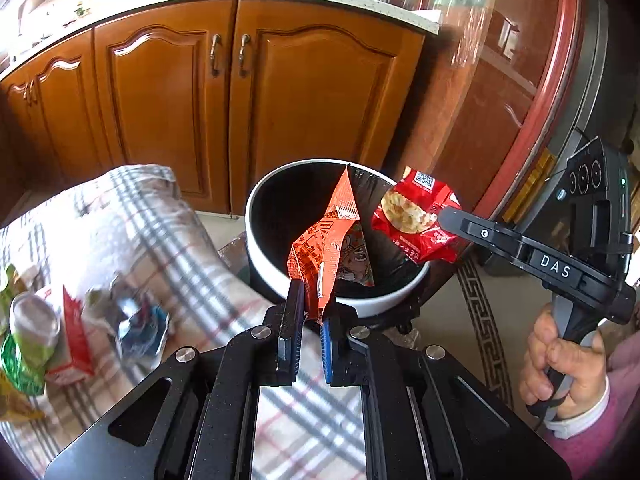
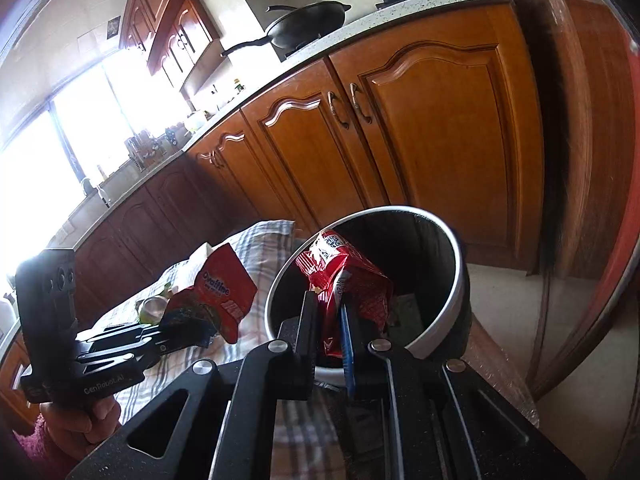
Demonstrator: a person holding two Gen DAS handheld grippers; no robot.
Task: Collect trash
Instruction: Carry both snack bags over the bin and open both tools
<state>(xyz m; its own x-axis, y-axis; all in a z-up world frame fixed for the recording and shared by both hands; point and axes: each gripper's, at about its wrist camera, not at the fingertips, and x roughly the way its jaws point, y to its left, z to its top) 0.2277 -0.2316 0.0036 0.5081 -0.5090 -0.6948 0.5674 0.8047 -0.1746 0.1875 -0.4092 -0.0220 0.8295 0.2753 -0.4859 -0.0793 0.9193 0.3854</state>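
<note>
Left gripper (image 1: 310,310): jaws pinched on the lower edge of an orange wrapper (image 1: 332,240); wrapper rises from the fingertips and hangs over the near rim of the bin (image 1: 256,216).

Right gripper (image 2: 326,320): jaws pressed on a red snack bag (image 2: 344,276), crumpled, QR label uppermost; bag is held above the bin's mouth. In the left wrist view the same bag (image 1: 412,216) sits at the tip of the right gripper (image 1: 444,216), just beside the orange wrapper, over the far right side of the rim.

Bin (image 2: 456,280): round, white rim, black liner; some paper-like scraps show dimly at the bottom, kind not clear.

Checked cloth (image 1: 168,240): left of the bin, carrying loose trash — red carton (image 1: 74,336), green packet (image 1: 20,360), blue wrapper (image 1: 142,328).

Ovaltine pack (image 2: 222,292): red, on the cloth, beyond the left gripper (image 2: 168,340).
</note>
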